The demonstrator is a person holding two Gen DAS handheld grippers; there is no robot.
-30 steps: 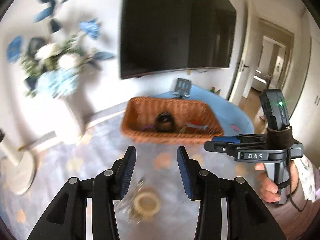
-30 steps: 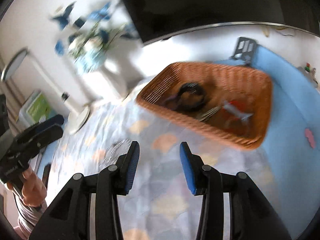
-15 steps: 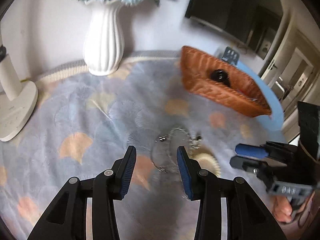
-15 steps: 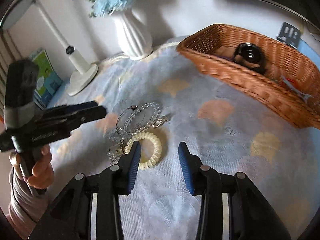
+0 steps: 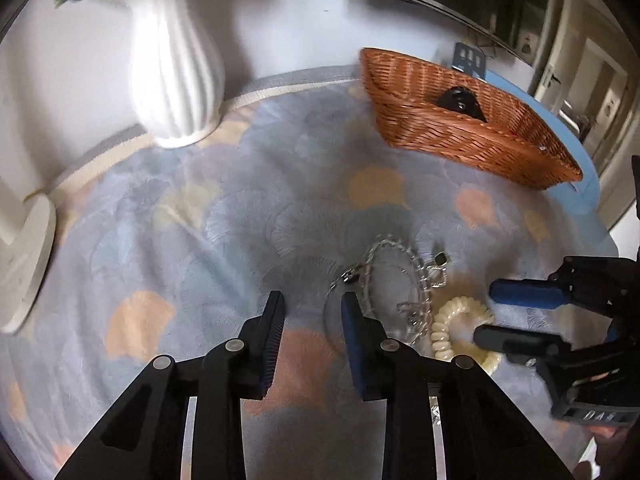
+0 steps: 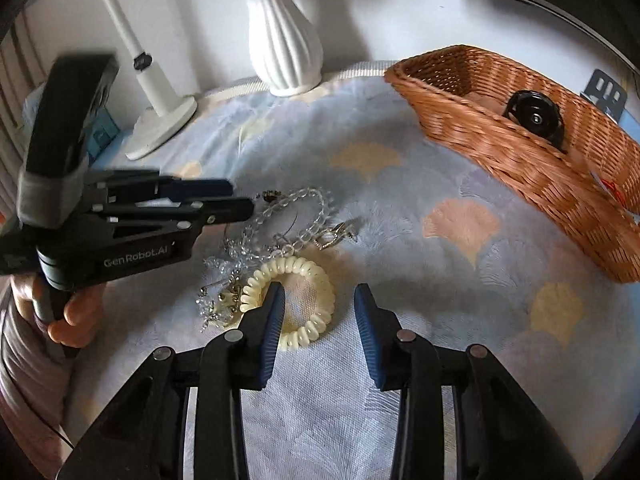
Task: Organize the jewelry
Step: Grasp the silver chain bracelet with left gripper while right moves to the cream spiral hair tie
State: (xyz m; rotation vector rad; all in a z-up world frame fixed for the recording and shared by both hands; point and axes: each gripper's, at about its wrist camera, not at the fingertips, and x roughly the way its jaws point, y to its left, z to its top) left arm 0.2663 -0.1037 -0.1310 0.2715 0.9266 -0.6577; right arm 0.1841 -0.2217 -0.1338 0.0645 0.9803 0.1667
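wicker basket (image 6: 520, 160) holds a black round object (image 6: 534, 118).

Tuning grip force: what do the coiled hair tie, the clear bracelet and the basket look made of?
Hair tie: glossy cream plastic, likely springy, judging by its spiral coils. Bracelet: clear faceted beads, glass or acrylic, cannot tell which. Basket: woven brown wicker, matte, with visible weave.

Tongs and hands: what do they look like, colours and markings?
Both tongs are black with blue ribbed pads and silver pivot screws. The left tongs read "GenRobot.AI" in white, with a grey strap round the upright black block. The left hand is bare, with a pale patterned sleeve.
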